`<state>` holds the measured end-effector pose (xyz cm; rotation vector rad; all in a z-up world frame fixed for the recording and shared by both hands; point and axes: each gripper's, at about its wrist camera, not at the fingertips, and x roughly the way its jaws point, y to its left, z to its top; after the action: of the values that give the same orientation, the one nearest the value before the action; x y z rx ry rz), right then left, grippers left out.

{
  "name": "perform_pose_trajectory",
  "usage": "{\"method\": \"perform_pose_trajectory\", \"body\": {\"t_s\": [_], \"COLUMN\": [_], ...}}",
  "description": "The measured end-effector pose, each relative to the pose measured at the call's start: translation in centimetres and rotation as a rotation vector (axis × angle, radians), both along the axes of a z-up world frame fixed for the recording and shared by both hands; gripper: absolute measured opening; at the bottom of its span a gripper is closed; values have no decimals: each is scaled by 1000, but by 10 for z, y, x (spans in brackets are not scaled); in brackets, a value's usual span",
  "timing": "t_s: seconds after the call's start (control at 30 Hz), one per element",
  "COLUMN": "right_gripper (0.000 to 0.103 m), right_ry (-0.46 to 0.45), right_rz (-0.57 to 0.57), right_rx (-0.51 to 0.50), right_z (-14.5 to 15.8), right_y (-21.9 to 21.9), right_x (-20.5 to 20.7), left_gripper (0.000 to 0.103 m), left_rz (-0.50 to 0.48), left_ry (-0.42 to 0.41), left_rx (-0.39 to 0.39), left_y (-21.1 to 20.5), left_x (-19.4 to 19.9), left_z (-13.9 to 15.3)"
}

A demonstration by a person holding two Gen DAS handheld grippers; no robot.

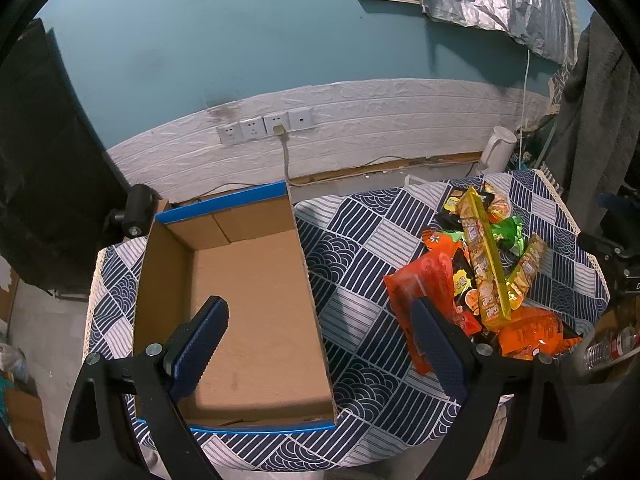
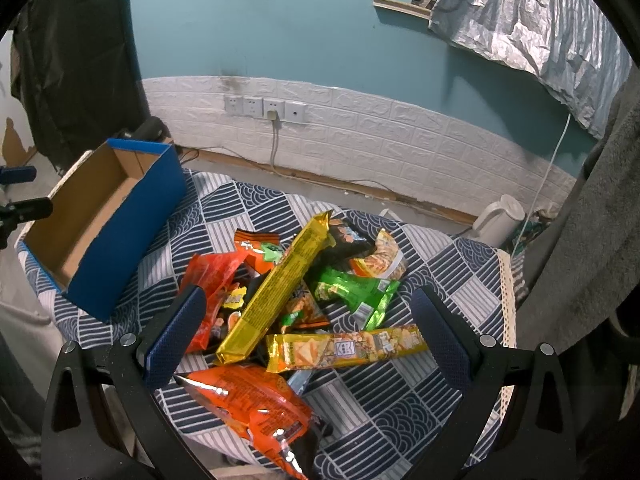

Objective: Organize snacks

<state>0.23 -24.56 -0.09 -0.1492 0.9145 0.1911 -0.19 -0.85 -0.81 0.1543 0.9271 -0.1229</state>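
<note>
An empty cardboard box (image 1: 248, 300) with blue outer walls sits on the left of the table; it also shows in the right wrist view (image 2: 120, 236). A pile of snack packets (image 2: 288, 300) lies to its right: a long yellow packet (image 2: 276, 292), a second yellow one (image 2: 344, 350), a green one (image 2: 356, 290), orange-red bags (image 2: 256, 404). The pile also shows in the left wrist view (image 1: 480, 276). My left gripper (image 1: 320, 312) is open and empty above the box's right wall. My right gripper (image 2: 310, 304) is open and empty above the pile.
The table wears a navy and white patterned cloth (image 2: 400, 412). A white kettle (image 2: 500, 220) stands beyond its far right corner. Wall sockets with a plugged cable (image 2: 272, 114) are behind. Grey fabric (image 2: 592, 220) hangs at the right.
</note>
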Motion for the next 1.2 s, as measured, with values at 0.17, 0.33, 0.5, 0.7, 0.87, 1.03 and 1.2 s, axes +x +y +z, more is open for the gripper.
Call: {"method": "perform_pose_trajectory", "body": {"t_s": [0.17, 0.33, 0.5, 0.7, 0.87, 1.03, 1.2], "right_gripper": [100, 100, 100, 100, 100, 100, 100], "right_ry": [0, 2, 3, 3, 5, 5, 7], "right_rz": [1, 1, 4, 5, 8, 11, 12], "right_rx": [1, 0, 0, -1, 0, 1, 2], "right_z": [0, -1, 0, 0, 0, 0, 0], "right_y": [0, 0, 1, 2, 3, 3, 3], "right_x": [0, 0, 0, 0, 0, -1, 0], "left_gripper": [94, 94, 94, 94, 94, 94, 94], "left_rz": [-1, -3, -6, -5, -7, -10, -11], "left_ry": [5, 10, 11, 12, 12, 13, 17], "left_rx": [3, 3, 5, 7, 7, 10, 10], "left_y": [-1, -2, -2, -2, -1, -1, -2], "left_x": [1, 2, 2, 1, 1, 0, -1], "left_z": [0, -1, -2, -3, -3, -5, -6]}}
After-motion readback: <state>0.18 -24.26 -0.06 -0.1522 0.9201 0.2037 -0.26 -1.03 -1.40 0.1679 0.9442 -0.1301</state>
